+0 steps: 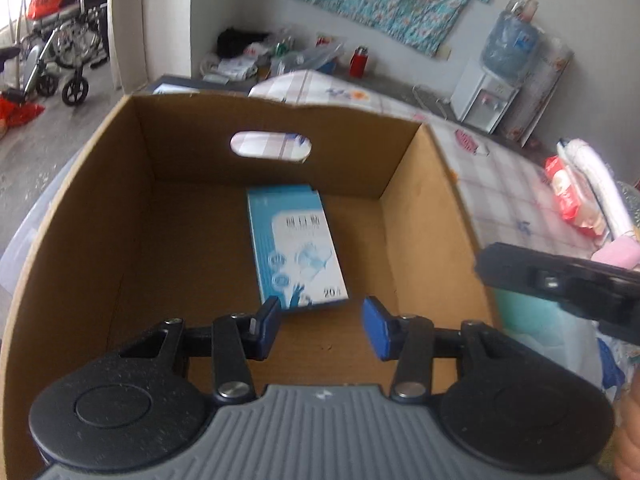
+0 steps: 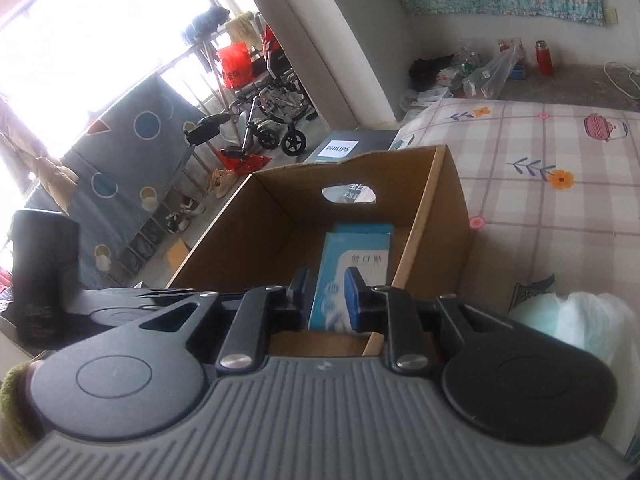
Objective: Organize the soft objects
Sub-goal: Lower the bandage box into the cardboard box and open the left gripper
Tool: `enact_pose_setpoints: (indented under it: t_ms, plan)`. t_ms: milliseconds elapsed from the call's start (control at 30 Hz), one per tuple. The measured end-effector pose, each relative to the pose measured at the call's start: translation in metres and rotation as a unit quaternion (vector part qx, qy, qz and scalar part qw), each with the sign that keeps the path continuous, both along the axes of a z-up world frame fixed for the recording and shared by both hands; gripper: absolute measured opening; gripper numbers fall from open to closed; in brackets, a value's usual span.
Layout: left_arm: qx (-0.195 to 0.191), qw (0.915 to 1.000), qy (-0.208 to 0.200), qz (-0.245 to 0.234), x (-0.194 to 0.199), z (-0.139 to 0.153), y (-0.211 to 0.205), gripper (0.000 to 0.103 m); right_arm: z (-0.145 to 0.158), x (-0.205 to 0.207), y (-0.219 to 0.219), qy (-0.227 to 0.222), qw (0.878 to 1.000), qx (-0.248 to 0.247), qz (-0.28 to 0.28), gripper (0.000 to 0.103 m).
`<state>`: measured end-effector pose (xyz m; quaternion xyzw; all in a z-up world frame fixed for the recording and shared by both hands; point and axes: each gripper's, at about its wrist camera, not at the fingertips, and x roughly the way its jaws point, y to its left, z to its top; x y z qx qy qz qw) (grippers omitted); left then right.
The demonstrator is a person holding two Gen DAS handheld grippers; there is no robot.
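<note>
The open brown cardboard box (image 1: 132,216) with an oval hand-hole in its far wall is serving as the landmark here. It is sitting at the edge of a bed covered by a pale plaid sheet with flower prints (image 2: 552,200), which is spreading out to the right of the box.

Inside the box, a flat blue-and-white printed packet (image 1: 296,248) is lying on the floor, roughly centred and nearer the far wall than the near one. In the right wrist view the same packet (image 2: 352,276) is showing between the fingers, but nothing is showing contact.

Just outside the box's right wall, a pale mint-green soft bundle in thin white plastic (image 2: 580,316) is resting on the sheet. Further right of the box, near the bed's edge, a red-and-white soft pack (image 1: 572,196) is lying beside a white rolled item (image 1: 596,180), with a small pink soft block (image 1: 620,252) just below them.

The left gripper (image 1: 320,328) is hovering above the box's near end, its blue pads spread apart and holding nothing. The right gripper (image 2: 328,296) is hovering over the box's near right corner, its pads parted by a narrower gap and gripping nothing.
</note>
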<state>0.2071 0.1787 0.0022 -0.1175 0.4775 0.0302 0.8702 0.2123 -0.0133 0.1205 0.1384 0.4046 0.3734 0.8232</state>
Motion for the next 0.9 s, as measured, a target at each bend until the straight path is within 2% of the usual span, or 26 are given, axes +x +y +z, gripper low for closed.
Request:
enact_pose_setpoints:
  t_ms: [100,233,333,467,567,600,667,767,900]
  plan:
    - [0.002,0.9995,0.032,0.003,0.003,-0.01,0.009,0.046,-0.004,-0.014,-0.022,-0.011,1.0,-0.001,-0.004,0.019]
    - [0.051,0.9969,0.058,-0.013,0.008,-0.016,0.004,0.047,-0.004,-0.024,-0.05,-0.015,1.0,0.008,-0.011,0.019]
    - [0.07,0.9947,0.074,0.012,0.016,-0.019,0.009,0.047,-0.004,-0.029,-0.065,-0.011,1.0,0.012,-0.02,0.019]
    - [0.064,0.9923,0.085,0.063,0.038,-0.025,0.032,0.046,-0.009,-0.03,-0.077,0.002,0.999,0.025,-0.029,0.019]
    - [0.024,0.9908,0.112,0.072,0.058,-0.038,0.042,0.045,-0.01,-0.031,-0.079,0.003,0.999,0.024,-0.032,0.019]
    - [0.013,0.9904,0.121,0.065,0.062,-0.042,0.041,0.048,-0.011,-0.031,-0.08,0.003,0.999,0.022,-0.031,0.019]
    - [0.012,0.9925,0.107,0.057,0.066,-0.041,0.037,0.046,-0.013,-0.031,-0.077,0.0,0.999,0.011,-0.034,0.019]
    - [0.036,0.9943,0.095,0.033,0.071,-0.037,0.022,0.042,-0.016,-0.03,-0.078,0.003,0.999,0.007,-0.037,0.019]
    - [0.062,0.9939,0.091,0.009,0.077,-0.035,0.001,0.043,-0.017,-0.03,-0.08,0.006,0.999,0.006,-0.038,0.019]
